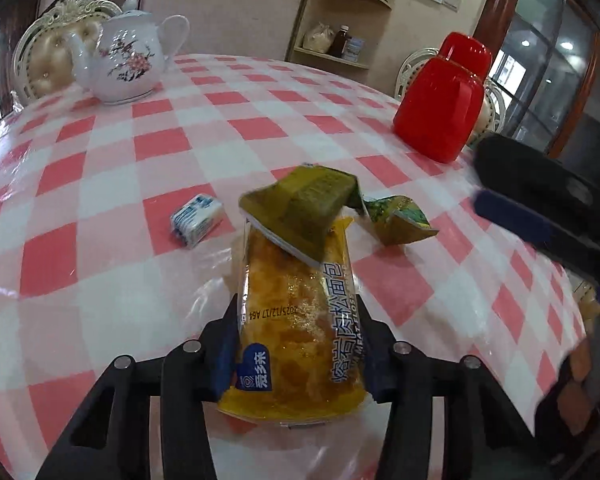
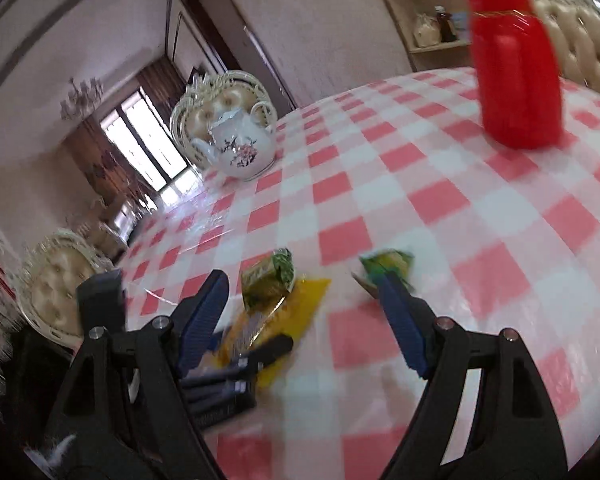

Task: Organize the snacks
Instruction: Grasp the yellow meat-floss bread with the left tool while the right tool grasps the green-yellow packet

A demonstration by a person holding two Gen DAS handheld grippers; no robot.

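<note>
Bread packet lies lengthwise between my left tongs, which are clamped on it, while my right tongs stand apart just beside.

left gripper: my black linkage arms, round silver pins at the joints, dark blue pads inside | right gripper: my same black frame, silver pins at 9 and 3 o'clock, ribbed blue fingers

Evenly lit by daylight from a window; glare on the glossy surface. Motion-blurred in right view; fisheye-bent edges.
</note>
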